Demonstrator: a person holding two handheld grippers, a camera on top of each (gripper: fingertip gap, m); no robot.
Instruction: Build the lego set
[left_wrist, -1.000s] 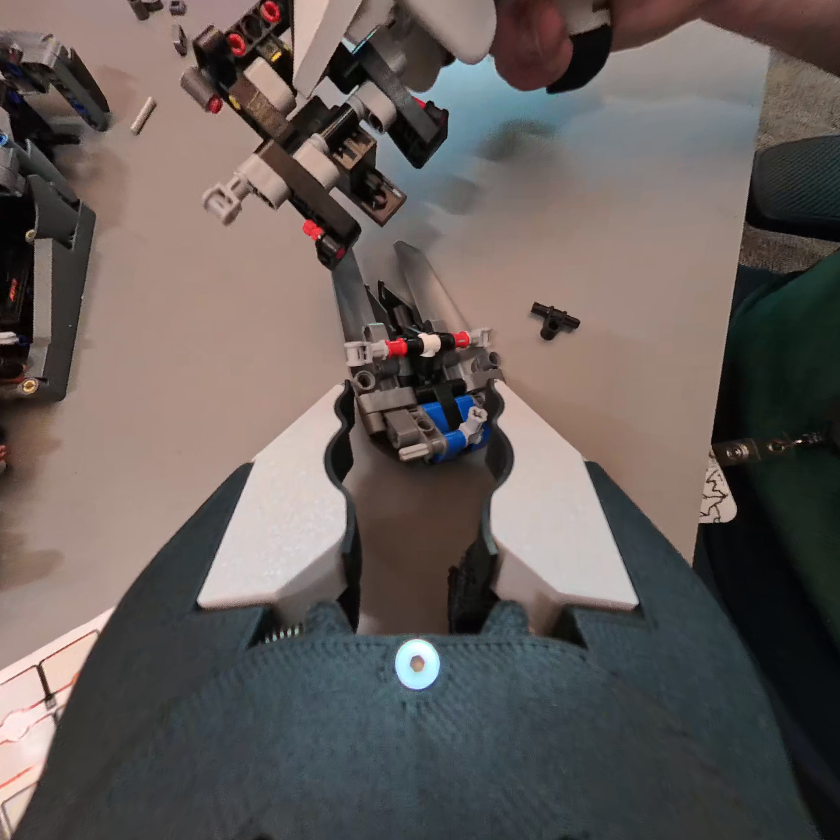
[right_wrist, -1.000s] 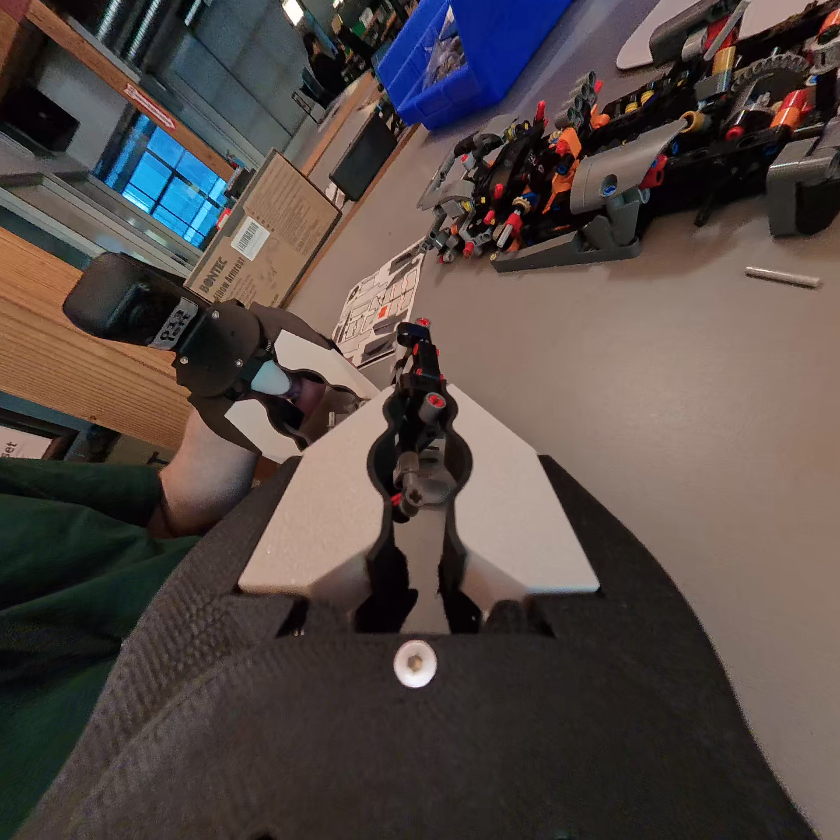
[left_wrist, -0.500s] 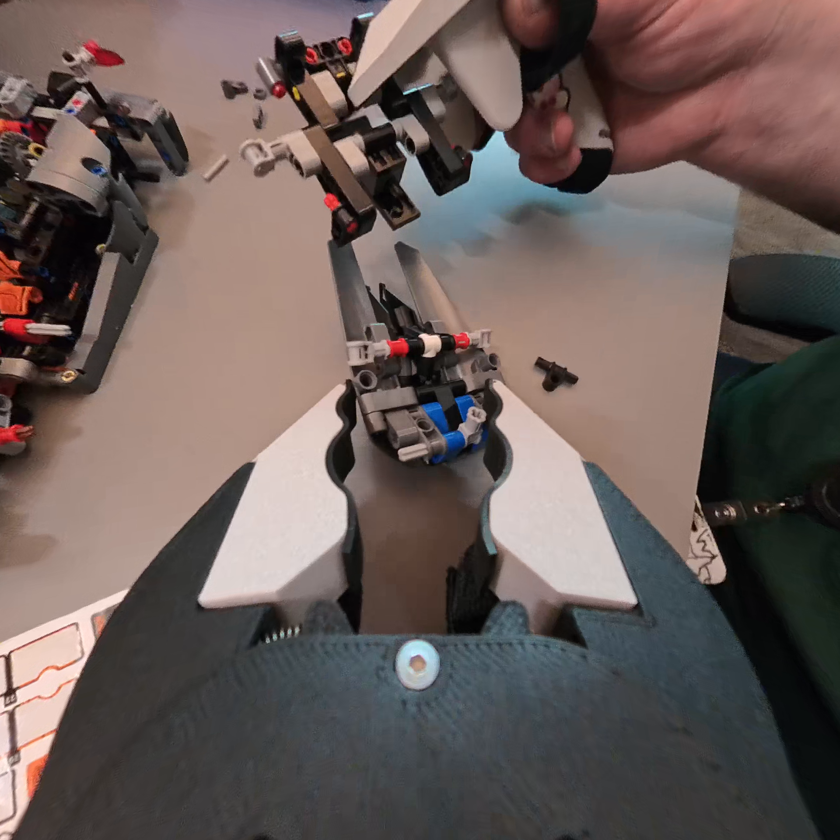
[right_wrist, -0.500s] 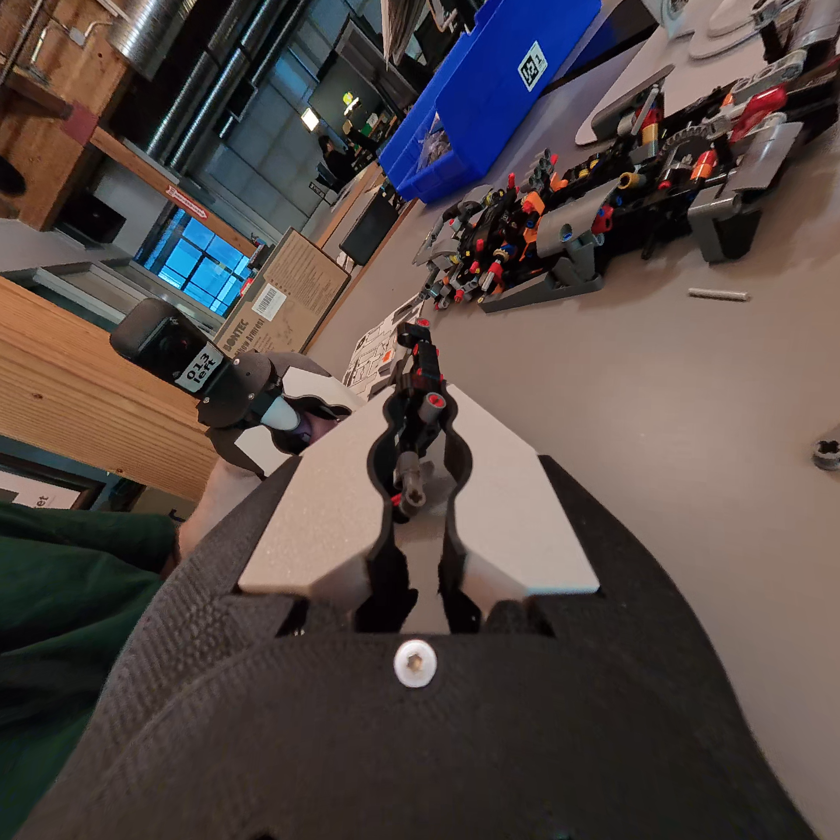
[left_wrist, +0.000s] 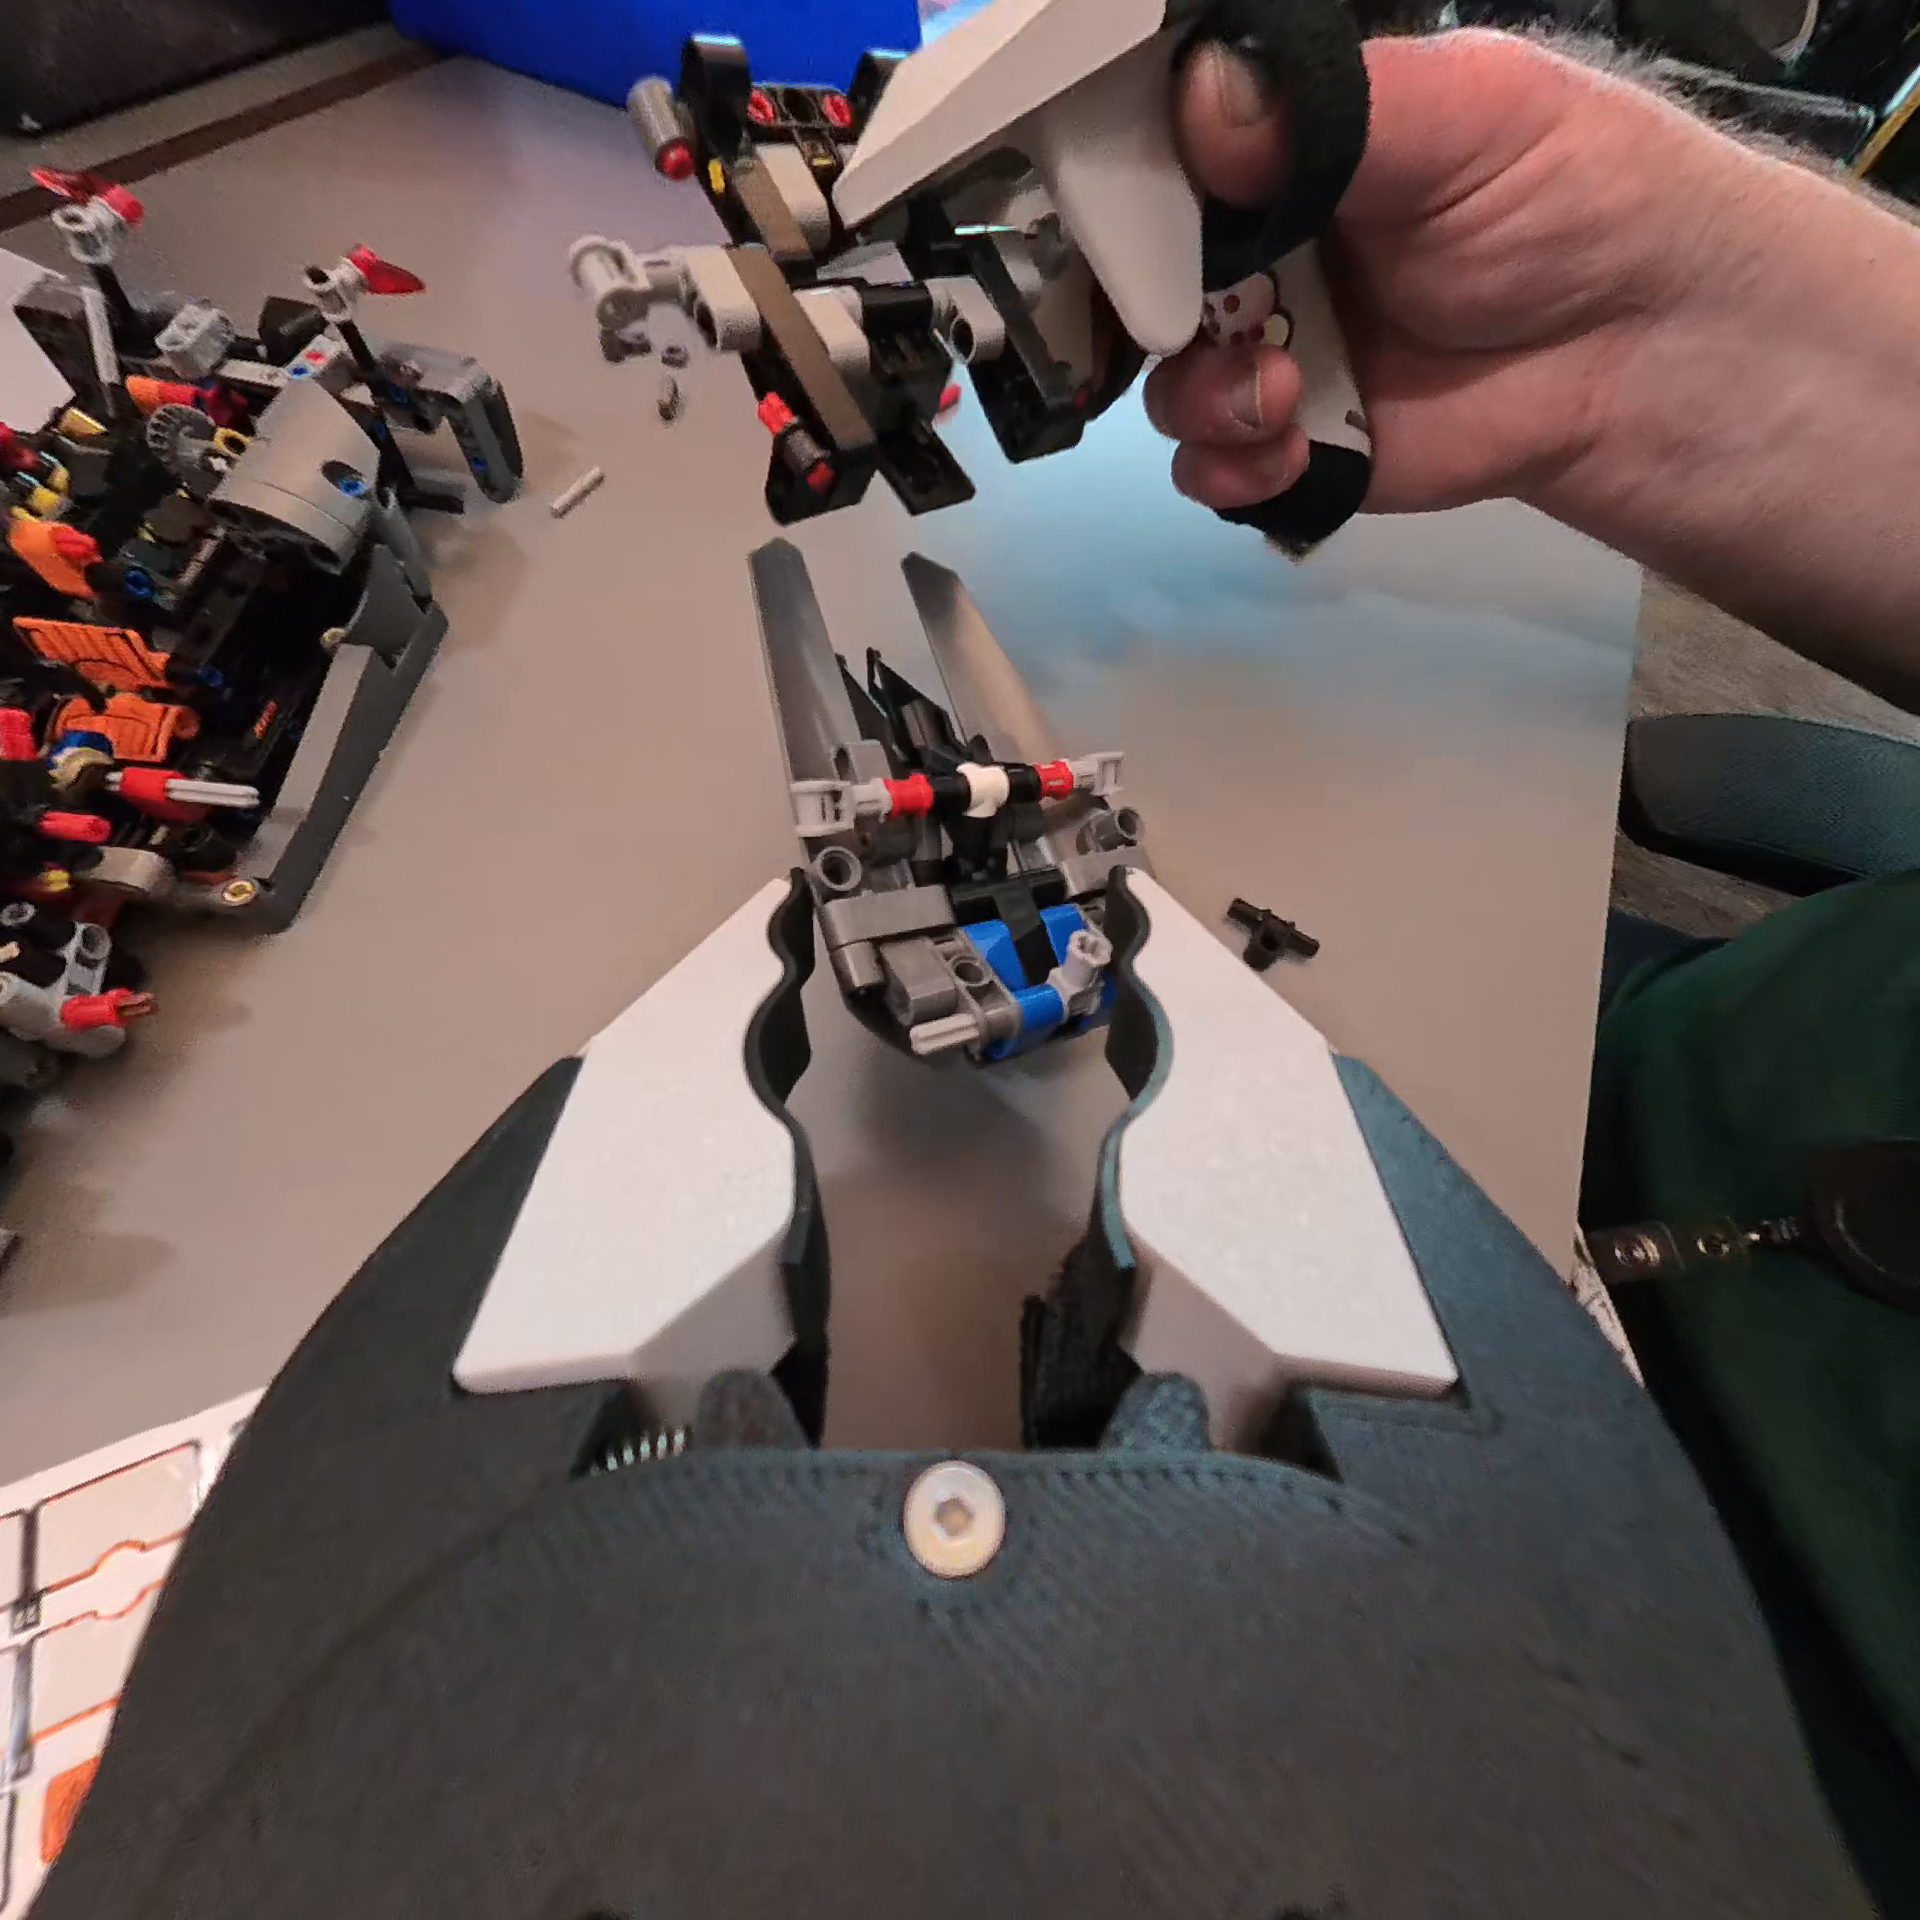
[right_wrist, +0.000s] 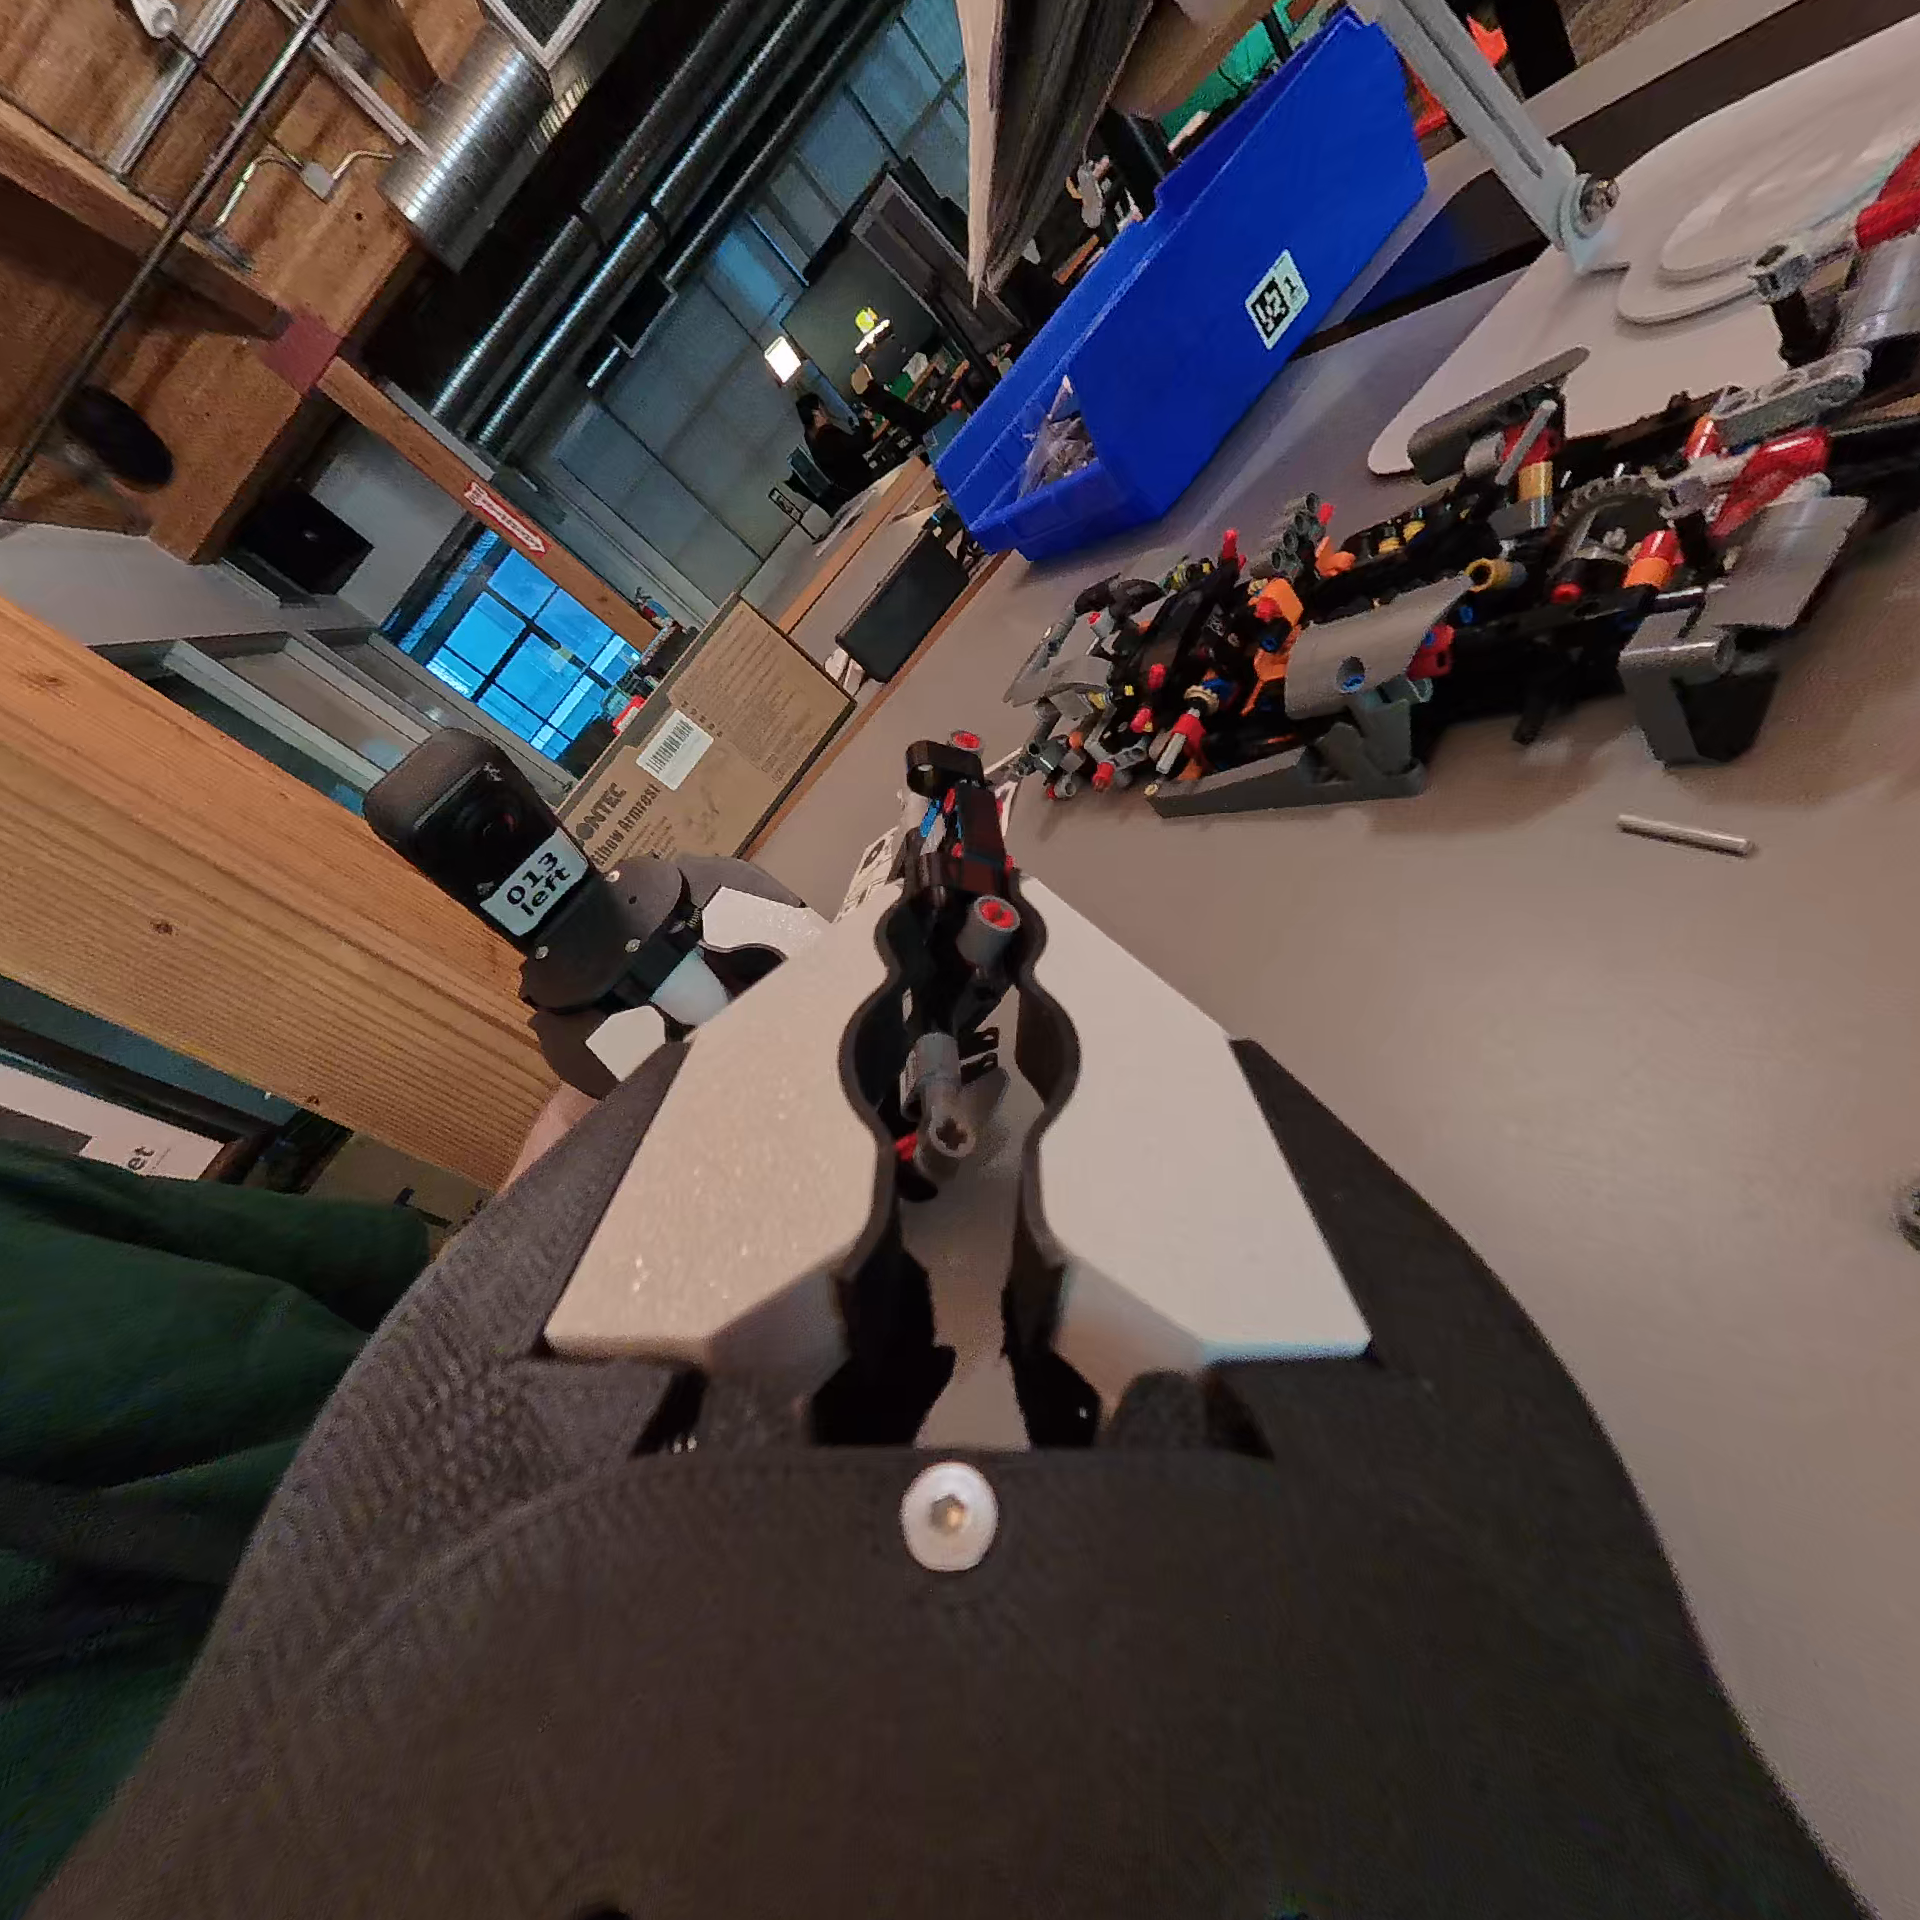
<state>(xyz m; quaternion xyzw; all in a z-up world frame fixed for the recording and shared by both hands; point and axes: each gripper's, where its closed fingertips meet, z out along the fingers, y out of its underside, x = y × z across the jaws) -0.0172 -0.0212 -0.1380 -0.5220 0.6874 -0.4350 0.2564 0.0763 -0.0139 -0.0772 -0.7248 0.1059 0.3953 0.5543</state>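
The left tongs (left_wrist: 961, 935) held the grey and blue lego piece (left_wrist: 961, 883) just as before, its two long grey blades pointing out over the table (left_wrist: 623, 727). The right tongs (right_wrist: 956, 997), clamped narrow on the black and grey lego block (left_wrist: 831, 332), had swung closer and now hung just above the blade tips, apart from them. The big half-built car (left_wrist: 187, 644) had come further into view at the left.
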